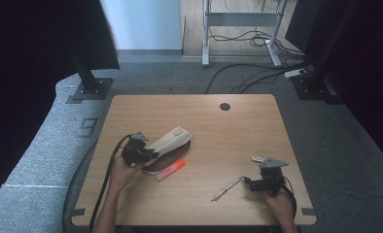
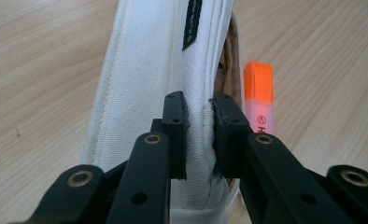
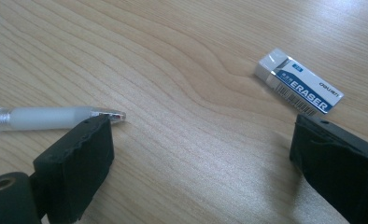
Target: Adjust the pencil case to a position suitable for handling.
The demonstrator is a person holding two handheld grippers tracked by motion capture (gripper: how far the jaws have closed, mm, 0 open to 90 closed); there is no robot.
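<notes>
Left gripper point(image 2: 198, 135) pinches our white pencil case point(image 2: 149, 70) on the wooden table point(image 1: 228, 141), orange highlighter point(image 2: 259, 100) just beside. Right gripper point(image 3: 201, 154) gapes wide between pen point(image 3: 46, 116) and eraser point(image 3: 299, 86).

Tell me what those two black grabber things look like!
Both are black. The left gripper has flat fingers with brass-ringed holes, and a black cable trailing off it. The right gripper wears a grey three-cornered plate. No sleeves show.
</notes>
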